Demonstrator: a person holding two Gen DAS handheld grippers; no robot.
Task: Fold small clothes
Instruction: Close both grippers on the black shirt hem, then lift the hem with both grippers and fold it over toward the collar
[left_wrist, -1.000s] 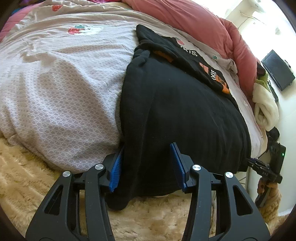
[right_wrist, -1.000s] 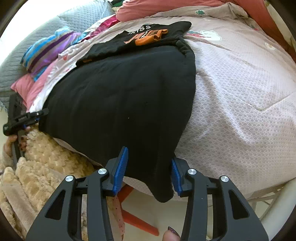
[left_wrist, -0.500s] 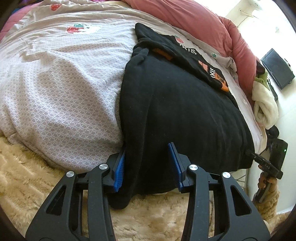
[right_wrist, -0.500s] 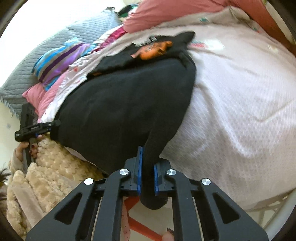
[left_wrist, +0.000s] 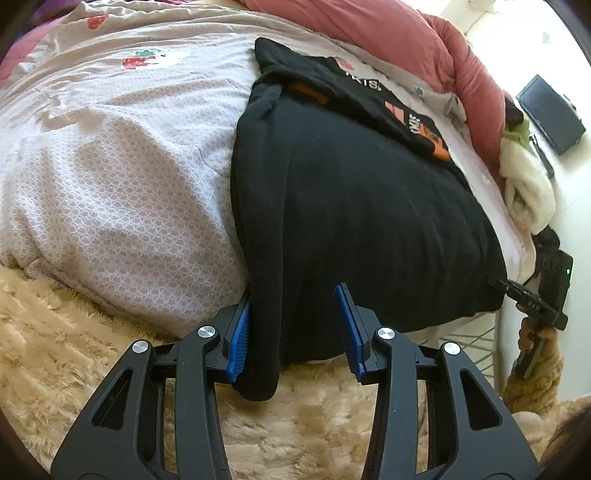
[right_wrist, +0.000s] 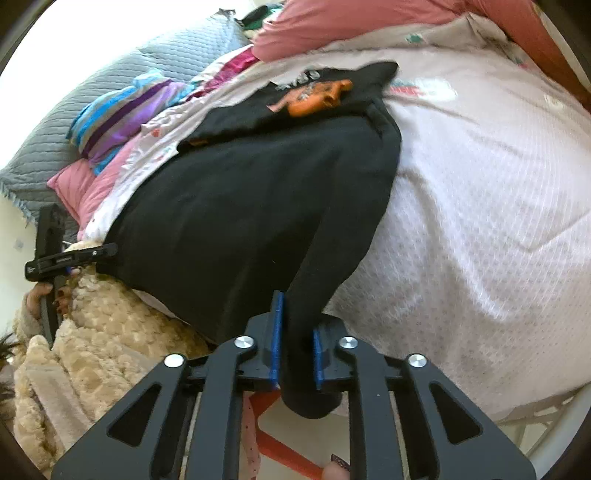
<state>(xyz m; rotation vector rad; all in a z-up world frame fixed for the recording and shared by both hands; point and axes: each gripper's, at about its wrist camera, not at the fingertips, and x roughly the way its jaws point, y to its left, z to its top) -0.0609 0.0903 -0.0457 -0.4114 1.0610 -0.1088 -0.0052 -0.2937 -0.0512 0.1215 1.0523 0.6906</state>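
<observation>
Blue-padded right claw (right_wrist: 295, 354) pinches one hanging corner of the black fleece garment (right_wrist: 258, 214); the left claw (left_wrist: 291, 332) stands spread around the other corner. The garment lies flat over the patterned pale quilt (left_wrist: 110, 166) on the bed, a black printed T-shirt (left_wrist: 369, 99) just beyond it.

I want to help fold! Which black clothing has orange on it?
The black printed shirt farther up the bed has orange on it. The plain black garment between the jaws has none.
</observation>
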